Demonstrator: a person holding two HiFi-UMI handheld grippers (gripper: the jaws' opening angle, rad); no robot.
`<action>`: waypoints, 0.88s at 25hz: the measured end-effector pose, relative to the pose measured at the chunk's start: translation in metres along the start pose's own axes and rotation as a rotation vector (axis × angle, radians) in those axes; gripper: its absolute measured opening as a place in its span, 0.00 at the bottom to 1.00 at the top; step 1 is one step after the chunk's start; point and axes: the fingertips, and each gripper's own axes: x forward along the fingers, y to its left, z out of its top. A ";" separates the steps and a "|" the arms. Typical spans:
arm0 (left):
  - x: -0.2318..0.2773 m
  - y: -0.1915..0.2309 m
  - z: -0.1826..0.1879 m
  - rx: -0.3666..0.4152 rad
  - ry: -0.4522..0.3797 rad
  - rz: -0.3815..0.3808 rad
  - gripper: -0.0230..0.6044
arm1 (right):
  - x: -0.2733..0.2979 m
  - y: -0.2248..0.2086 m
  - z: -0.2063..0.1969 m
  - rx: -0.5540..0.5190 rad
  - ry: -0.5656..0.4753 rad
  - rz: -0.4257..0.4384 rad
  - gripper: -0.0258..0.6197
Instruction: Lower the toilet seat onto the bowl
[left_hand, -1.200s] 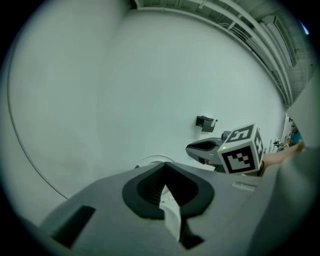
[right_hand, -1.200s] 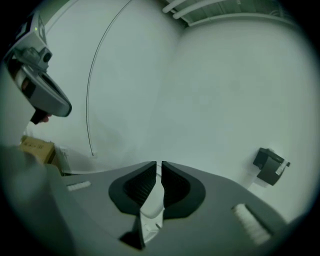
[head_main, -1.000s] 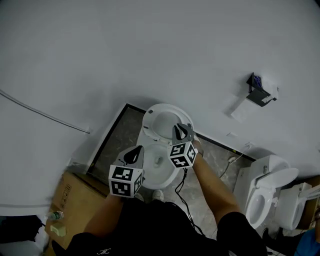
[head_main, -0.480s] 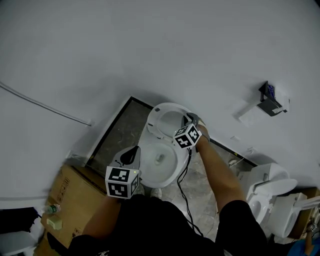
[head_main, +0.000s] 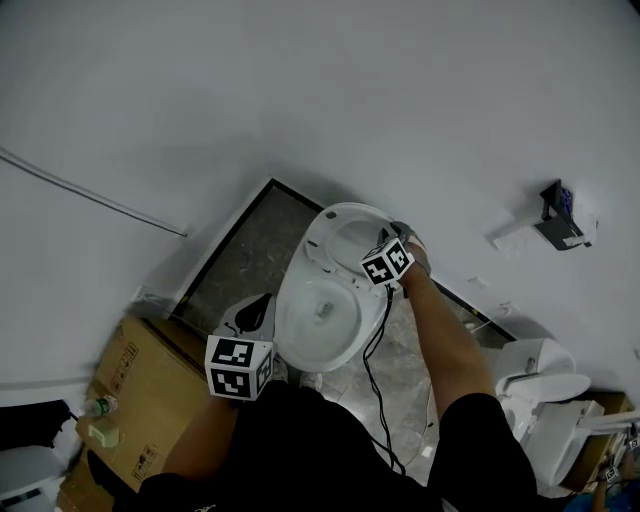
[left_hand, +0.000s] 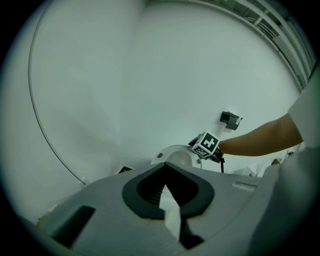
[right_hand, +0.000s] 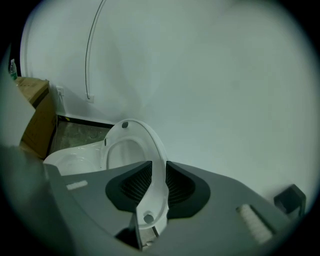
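The toilet seat (head_main: 322, 228) is not down yet. It stands raised at the back of the bowl (head_main: 300, 335), close to the white wall. In the right gripper view the seat (right_hand: 159, 155) runs edge-on straight between the jaws of the right gripper (right_hand: 154, 186). These jaws are opening, with a ribbed pad close on either side of the rim, and whether either pad touches the rim is hard to make out. The seat's lower end drops out of sight below the jaws. From the head view the right gripper (head_main: 399, 234) is mostly hidden behind its own marker cube and the person's forearm.

The left gripper (head_main: 254, 306) hangs in front of the bowl, near its left side and well apart from the seat. Its own view shows the left gripper (left_hand: 168, 200) with jaws slightly apart and nothing gripped. Only a pale wedge shows through the gap, too blurred to name.

A cardboard box (head_main: 140, 395) sits on the floor to the left, partly cut off by the frame edge. A second toilet (head_main: 545, 372) is at lower right, half out of view. A thin cable (head_main: 90, 195) runs along the wall, and a paper holder (head_main: 560, 215) is mounted further right.
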 end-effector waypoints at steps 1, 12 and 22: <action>0.001 0.002 -0.001 -0.004 0.002 0.003 0.05 | 0.002 0.000 -0.001 -0.007 0.003 -0.004 0.19; 0.007 0.016 -0.004 -0.016 0.023 0.023 0.05 | 0.029 -0.007 -0.012 -0.043 0.062 -0.021 0.19; 0.009 0.017 -0.009 -0.013 0.039 0.023 0.05 | 0.028 -0.012 -0.011 -0.071 0.048 -0.045 0.13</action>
